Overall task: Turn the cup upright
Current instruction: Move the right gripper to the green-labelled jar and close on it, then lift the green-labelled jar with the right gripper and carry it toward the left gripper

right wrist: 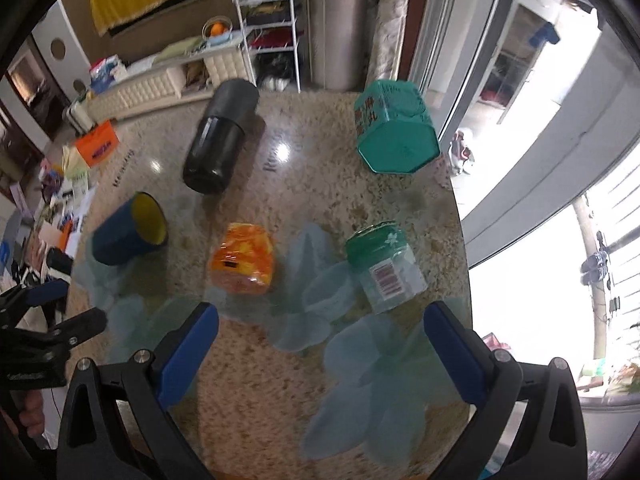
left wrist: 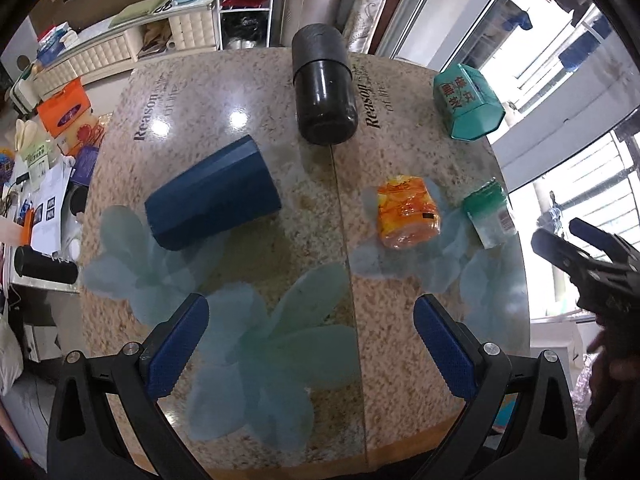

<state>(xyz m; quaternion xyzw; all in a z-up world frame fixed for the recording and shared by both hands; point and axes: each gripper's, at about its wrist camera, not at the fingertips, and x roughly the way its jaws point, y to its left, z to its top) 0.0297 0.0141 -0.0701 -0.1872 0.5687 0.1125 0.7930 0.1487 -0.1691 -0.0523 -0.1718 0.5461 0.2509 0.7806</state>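
Note:
A dark blue cup [left wrist: 212, 194] with a yellow inside lies on its side on the round table [left wrist: 280, 248], left of centre. In the right wrist view the cup [right wrist: 130, 230] lies at the left with its mouth turned toward the camera. My left gripper [left wrist: 312, 320] is open and empty, above the table's near part, with the cup ahead and to its left. My right gripper [right wrist: 320, 324] is open and empty near the table's right side, and it also shows in the left wrist view [left wrist: 568, 236] at the right edge.
A black bottle [left wrist: 322, 88] lies at the back. A green hexagonal tin [left wrist: 466, 104] lies at the back right. An orange wrapped packet [left wrist: 408, 212] and a clear jar with a green lid [left wrist: 490, 212] lie right of centre. Clutter covers the floor to the left.

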